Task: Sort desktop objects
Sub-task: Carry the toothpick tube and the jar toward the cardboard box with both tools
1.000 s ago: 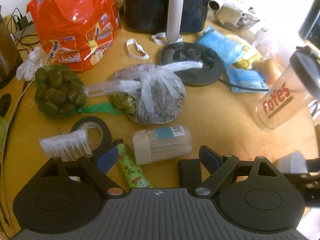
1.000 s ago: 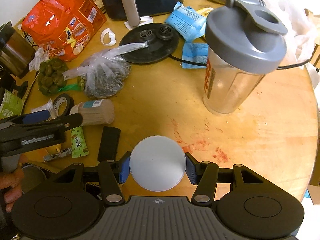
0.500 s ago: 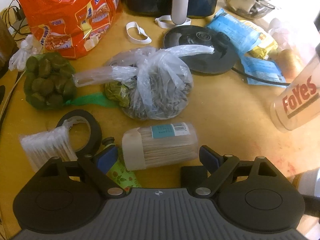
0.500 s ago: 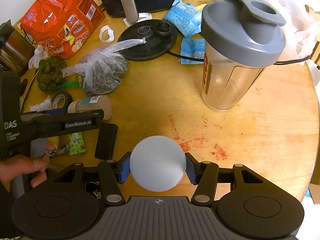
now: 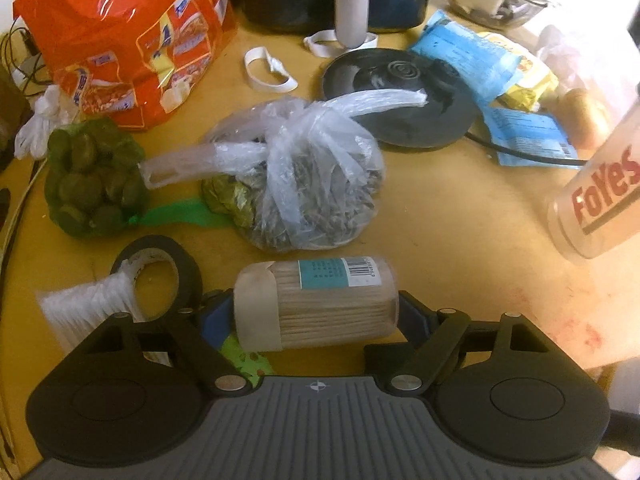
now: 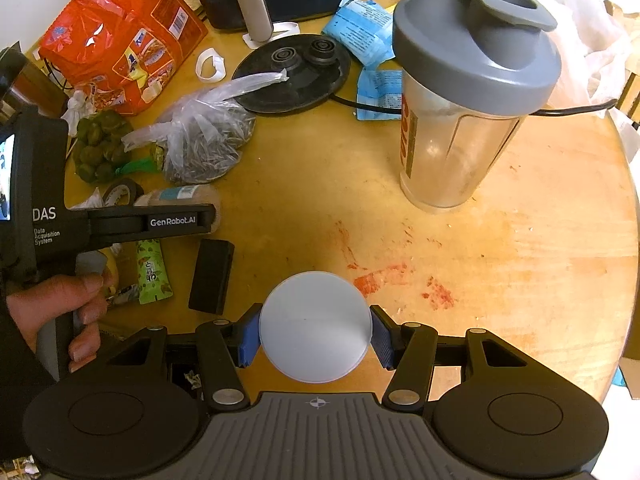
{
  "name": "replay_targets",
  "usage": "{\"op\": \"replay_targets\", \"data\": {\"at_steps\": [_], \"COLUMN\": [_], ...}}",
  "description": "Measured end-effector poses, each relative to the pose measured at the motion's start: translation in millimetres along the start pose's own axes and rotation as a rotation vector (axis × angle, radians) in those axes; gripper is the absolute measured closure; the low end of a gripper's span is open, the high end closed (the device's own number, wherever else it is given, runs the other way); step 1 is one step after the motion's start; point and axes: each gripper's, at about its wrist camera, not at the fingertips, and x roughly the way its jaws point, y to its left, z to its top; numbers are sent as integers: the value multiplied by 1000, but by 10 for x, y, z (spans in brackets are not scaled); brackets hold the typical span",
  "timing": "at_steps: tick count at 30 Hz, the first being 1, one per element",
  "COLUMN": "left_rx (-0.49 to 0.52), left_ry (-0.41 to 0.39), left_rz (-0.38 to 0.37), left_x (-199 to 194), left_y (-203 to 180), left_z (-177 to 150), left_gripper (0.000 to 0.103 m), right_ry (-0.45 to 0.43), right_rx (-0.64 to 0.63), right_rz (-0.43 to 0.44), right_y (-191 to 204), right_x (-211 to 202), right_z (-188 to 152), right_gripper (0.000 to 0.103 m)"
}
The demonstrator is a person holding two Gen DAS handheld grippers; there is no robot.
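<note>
Left wrist view: left tongs (image 5: 316, 316) closing around the toothpick jar (image 5: 316, 306); right tongs (image 6: 315, 336) pinch a white disc (image 6: 315, 326).

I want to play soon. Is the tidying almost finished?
Not nearly. Nothing looks sorted yet. The right tongs hold a white disc, and the left tongs are closing around the toothpick jar. The shaker, snack bag, seed bag and tape wait on the table.

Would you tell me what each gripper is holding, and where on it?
The right gripper clamps a white round lid by opposite edges. The left gripper is closing around the toothpick jar's ends.
</note>
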Motion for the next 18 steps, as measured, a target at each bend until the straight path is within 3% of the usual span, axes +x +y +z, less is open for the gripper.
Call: {"op": "replay_targets", "data": {"at_steps": [18], "left_rx": [-16], "left_ry": [-47], "left_rz": [-31], "left_x": [-480], "left_y": [57], "left_z": [-93], "left_gripper": [21], "right_ry": [-19], "right_rx": [-13], "right_rz": [-11], "right_y": [80], "right_x": [-84], "right_z": [-69], "right_gripper": [45]}}
